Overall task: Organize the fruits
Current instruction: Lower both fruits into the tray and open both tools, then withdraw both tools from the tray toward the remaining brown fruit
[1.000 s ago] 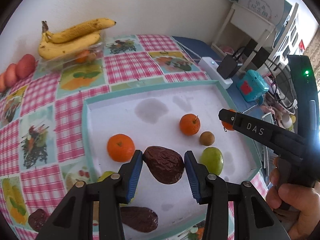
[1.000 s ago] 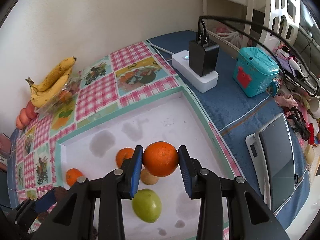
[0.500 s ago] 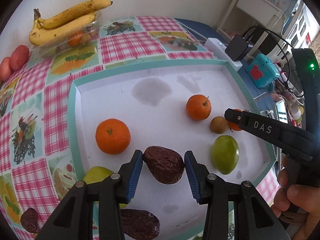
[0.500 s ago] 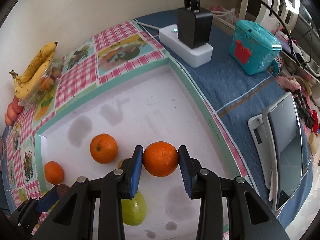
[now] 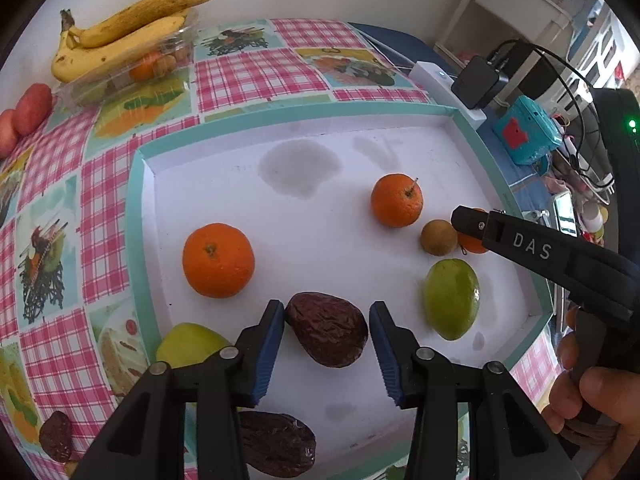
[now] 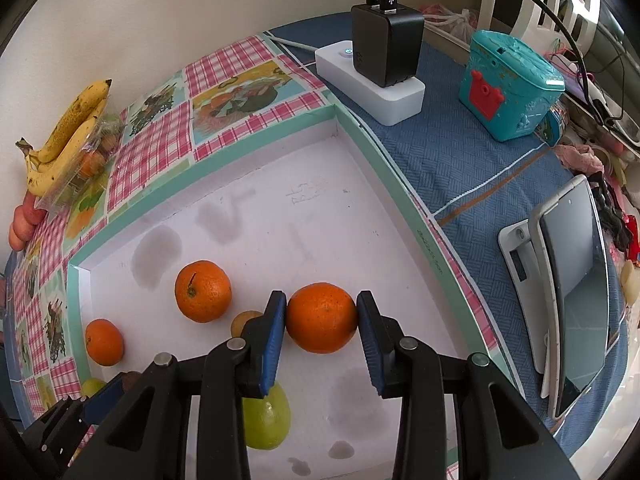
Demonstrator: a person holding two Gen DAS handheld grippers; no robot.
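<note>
Both hand-held grippers lowered into tray (image 5: 138,216). Left hand-held gripper (image 5: 327,330) jaws just widened; wrinkled brown fruit (image 5: 326,328) released near tray's near edge. Right hand-held gripper (image 6: 321,326) clamped on orange (image 6: 321,317), release pending.

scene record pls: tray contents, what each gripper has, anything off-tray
tray: white floor, teal rim, stained
loose in tray: two oranges, green fruit, small brown fruit
left gripper: jaws just opening; wrinkled dark fruit between them, a gap at the right pad
right gripper: shut on third orange
off-tray: bananas on a clear box, power strip with charger, teal box
</note>
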